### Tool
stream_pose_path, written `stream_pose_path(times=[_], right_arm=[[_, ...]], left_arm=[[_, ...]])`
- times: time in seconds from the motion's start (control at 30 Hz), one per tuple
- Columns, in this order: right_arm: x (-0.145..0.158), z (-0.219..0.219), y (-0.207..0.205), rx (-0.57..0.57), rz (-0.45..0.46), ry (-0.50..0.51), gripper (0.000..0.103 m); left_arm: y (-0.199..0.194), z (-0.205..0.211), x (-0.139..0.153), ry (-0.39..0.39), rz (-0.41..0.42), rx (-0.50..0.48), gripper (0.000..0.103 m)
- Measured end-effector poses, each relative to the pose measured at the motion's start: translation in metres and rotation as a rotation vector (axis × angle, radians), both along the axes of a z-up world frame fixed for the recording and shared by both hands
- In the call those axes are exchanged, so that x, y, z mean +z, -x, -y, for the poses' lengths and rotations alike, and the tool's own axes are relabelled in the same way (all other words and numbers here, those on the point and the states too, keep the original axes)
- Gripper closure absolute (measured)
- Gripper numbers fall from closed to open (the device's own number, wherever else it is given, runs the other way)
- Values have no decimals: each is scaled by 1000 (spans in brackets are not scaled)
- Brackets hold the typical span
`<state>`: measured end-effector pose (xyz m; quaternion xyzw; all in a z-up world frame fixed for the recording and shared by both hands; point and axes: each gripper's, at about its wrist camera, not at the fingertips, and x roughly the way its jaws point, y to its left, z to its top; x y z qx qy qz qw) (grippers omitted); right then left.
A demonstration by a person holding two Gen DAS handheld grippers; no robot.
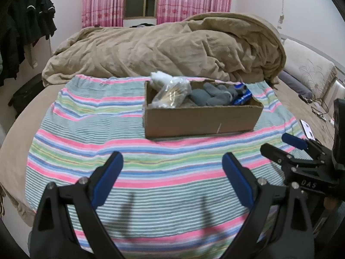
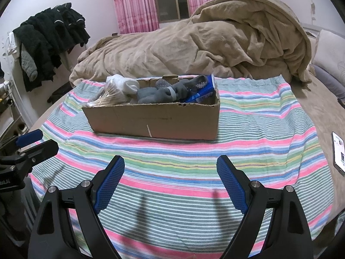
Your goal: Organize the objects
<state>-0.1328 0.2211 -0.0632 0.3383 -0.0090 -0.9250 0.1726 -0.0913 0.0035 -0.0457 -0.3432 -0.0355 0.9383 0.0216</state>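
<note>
A cardboard box (image 1: 200, 119) (image 2: 155, 120) stands on a striped towel (image 1: 133, 168) (image 2: 248, 151) on the bed. In it lie a clear bag of cotton swabs (image 1: 172, 95) (image 2: 107, 98), a white sock (image 2: 127, 84), grey socks (image 1: 212, 96) (image 2: 170, 91) and a blue packet (image 1: 243, 96) (image 2: 204, 90). My left gripper (image 1: 172, 161) is open and empty, over the towel short of the box. My right gripper (image 2: 170, 166) is open and empty, also short of the box. Each gripper shows at the edge of the other's view (image 1: 278, 144) (image 2: 39, 142).
A crumpled tan blanket (image 1: 172, 49) (image 2: 204, 43) lies behind the box. A phone (image 2: 339, 153) (image 1: 307, 128) lies on the bed to the right. Dark clothes (image 2: 49, 41) hang at the left wall. Pink curtains (image 1: 179, 0) cover the far wall.
</note>
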Motion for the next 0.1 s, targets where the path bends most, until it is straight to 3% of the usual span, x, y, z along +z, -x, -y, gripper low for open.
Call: stream_pose_path(times=[0.1], right_arm=[[-3, 1, 2, -2, 5, -4, 13]], left_arm=[[5, 3, -4, -7, 9, 3, 9]])
